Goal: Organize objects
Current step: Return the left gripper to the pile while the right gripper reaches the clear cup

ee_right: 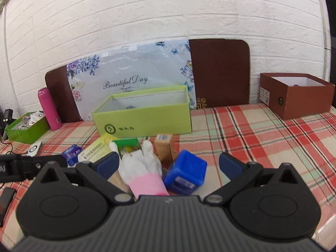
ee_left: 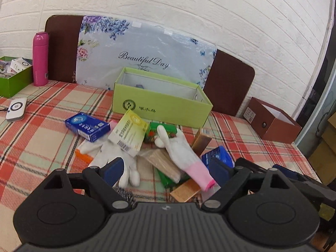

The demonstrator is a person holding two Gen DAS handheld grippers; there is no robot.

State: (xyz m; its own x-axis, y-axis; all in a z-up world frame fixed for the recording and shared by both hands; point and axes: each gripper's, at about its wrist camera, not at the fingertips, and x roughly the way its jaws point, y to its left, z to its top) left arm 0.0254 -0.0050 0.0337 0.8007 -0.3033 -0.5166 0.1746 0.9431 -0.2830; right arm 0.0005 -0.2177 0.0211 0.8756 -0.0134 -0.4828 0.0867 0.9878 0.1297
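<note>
A pile of small things lies on the plaid tablecloth in front of an open lime-green box. It holds a white glove with a pink cuff, a second white glove, a dark blue carton, a yellow-green carton, a green carton, a tan carton and a blue tub. My left gripper hovers open just short of the pile. My right gripper is open too, with the pink-cuffed glove and blue tub lying untouched between its fingers.
A pink bottle and a dark green box of small items stand at the back left, with a white device near them. A brown box sits at the back right. A floral board leans on the wall.
</note>
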